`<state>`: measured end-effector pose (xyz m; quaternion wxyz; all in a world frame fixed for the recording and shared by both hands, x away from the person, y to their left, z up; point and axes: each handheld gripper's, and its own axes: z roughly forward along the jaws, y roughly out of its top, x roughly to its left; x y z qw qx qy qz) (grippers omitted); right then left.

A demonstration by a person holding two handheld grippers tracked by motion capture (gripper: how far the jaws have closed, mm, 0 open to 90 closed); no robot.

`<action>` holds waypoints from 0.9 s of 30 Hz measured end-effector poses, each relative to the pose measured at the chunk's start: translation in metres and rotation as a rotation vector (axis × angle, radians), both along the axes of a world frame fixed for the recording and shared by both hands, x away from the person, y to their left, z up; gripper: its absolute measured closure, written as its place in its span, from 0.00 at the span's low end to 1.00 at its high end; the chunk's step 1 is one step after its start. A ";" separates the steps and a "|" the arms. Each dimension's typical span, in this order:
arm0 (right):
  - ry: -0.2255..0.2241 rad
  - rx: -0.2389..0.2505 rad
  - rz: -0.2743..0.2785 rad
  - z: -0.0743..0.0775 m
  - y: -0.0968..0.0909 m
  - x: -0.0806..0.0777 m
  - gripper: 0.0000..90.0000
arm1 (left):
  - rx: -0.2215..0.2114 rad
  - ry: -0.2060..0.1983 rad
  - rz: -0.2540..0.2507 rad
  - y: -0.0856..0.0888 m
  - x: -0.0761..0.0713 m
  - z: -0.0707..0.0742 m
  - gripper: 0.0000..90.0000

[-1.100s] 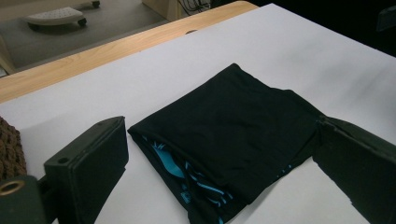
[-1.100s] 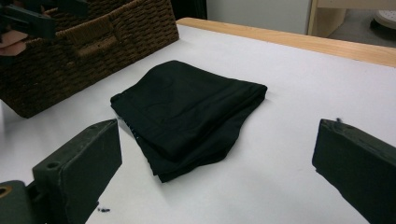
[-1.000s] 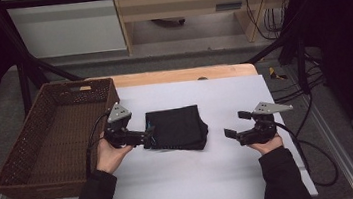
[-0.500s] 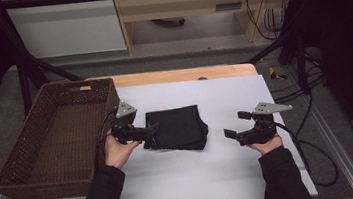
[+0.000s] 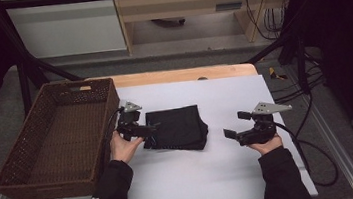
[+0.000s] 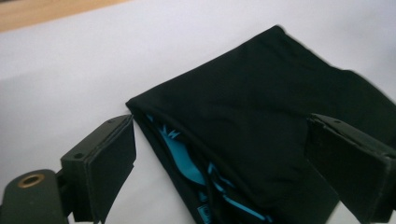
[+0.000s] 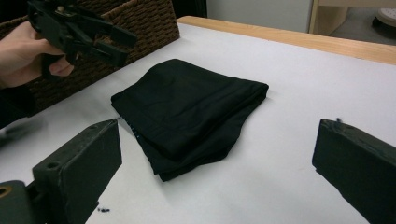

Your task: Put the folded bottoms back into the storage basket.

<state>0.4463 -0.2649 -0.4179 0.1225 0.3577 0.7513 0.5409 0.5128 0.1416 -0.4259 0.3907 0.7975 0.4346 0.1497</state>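
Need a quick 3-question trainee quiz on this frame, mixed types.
1. True or false: the folded black garment lies inside the wicker basket.
2. Which gripper is nearer the garment: A) left gripper B) right gripper?
3. What colour shows inside the garment's folds in the left gripper view?

Key:
1. False; it lies on the white table, beside the basket.
2. A; its open jaws straddle a corner of the garment.
3. Blue.
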 end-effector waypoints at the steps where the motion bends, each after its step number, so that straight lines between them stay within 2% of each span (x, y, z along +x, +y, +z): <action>1: 0.001 -0.004 0.001 0.000 0.000 0.000 0.02 | 0.004 0.009 0.004 0.001 0.002 -0.002 0.12; 4: 0.002 -0.006 0.002 -0.001 0.001 0.001 0.02 | 0.013 0.042 0.013 0.003 0.008 -0.009 0.13; 6: 0.005 -0.009 0.002 -0.001 0.001 0.001 0.02 | 0.023 0.048 0.021 0.003 0.010 -0.012 0.15; 11: 0.004 -0.011 0.003 -0.001 0.001 0.001 0.02 | 0.022 0.088 0.039 0.002 0.016 -0.020 0.19; 22: 0.006 -0.011 0.002 -0.001 0.001 0.001 0.02 | 0.000 0.148 0.053 0.001 0.024 -0.036 0.36; 27: 0.007 -0.010 0.003 -0.001 0.001 0.001 0.02 | -0.030 0.171 0.064 0.002 0.027 -0.039 0.42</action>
